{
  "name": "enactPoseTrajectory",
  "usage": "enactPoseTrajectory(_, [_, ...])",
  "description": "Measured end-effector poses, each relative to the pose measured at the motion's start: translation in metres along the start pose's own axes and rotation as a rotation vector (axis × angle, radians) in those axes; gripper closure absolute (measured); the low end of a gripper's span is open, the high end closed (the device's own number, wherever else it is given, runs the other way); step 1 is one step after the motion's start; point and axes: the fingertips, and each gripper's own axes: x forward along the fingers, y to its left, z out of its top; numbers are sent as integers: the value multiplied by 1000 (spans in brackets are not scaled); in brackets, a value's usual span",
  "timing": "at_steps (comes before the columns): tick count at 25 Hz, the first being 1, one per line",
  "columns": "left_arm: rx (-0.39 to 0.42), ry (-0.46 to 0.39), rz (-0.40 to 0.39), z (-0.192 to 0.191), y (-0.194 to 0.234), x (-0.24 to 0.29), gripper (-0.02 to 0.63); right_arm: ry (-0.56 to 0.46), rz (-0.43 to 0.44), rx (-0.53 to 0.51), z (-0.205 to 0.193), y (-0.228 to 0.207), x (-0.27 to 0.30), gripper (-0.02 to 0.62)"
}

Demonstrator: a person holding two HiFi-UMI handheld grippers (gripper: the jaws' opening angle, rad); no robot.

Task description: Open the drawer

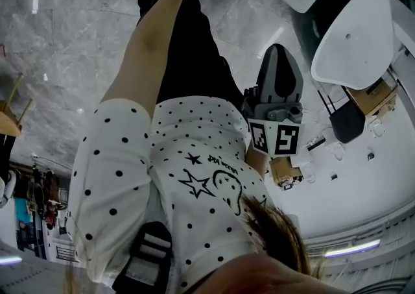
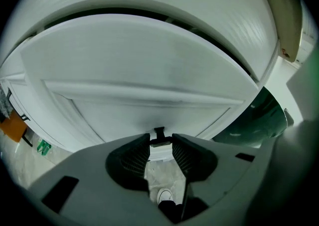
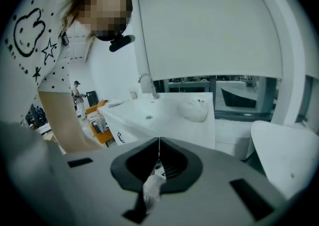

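**Left gripper** [image 2: 161, 141], lower centre of the left gripper view: we find the jaws at a moderate gap, with the ribbed pads facing each other across the drawer's pull [image 2: 159, 133]. The pull's short crossbar spans that gap and, as far as we can read it, meets both pads. We enter this as a grip on the pull.

**Pull:** a small dark stem with a crossbar.
- The crossbar lies left to right in the frame, and the stem runs up-frame from it into the panel.
- It sits straight ahead of the jaw tips, offset to neither side.

**Drawer front** [image 2: 149, 70]: white with a recessed panel, filling the middle of the frame.
- Its long axis runs left to right, dipping a little toward the right, and its face is turned toward the gripper.
- A dark slot runs along its upper edge under the white top. We cannot tell how far out the drawer stands.
- We judge the coming move to be a straight draw back along the gripper's own line, toward the lower edge of the frame and square to that long axis.

**Through the jaw gap:** pale stone floor [image 2: 162, 169] and a shoe [image 2: 165, 195].

**Right gripper** [image 3: 159, 141]: the jaw tips are closed together and grip nothing.
- It faces a white basin counter [image 3: 164, 115] with a tap [image 3: 145, 81]. The drawer is absent from its view.
- We judge the left hand to be the nearer one, and the only one engaged
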Motion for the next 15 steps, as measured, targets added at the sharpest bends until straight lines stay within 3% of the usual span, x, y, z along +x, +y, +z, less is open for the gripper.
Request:
enactPoseTrajectory(6, [4, 4, -9, -3, -3, 4, 465, 16, 5, -4, -4, 3, 8, 581])
enactPoseTrajectory(12, [-22, -10, -23, -20, 4, 6, 466, 60, -54, -125, -26, 10, 20, 581])
enactPoseTrajectory(15, [-44, -1, -43, -37, 17, 39, 466, 86, -60, -100, -52, 2, 51, 580])
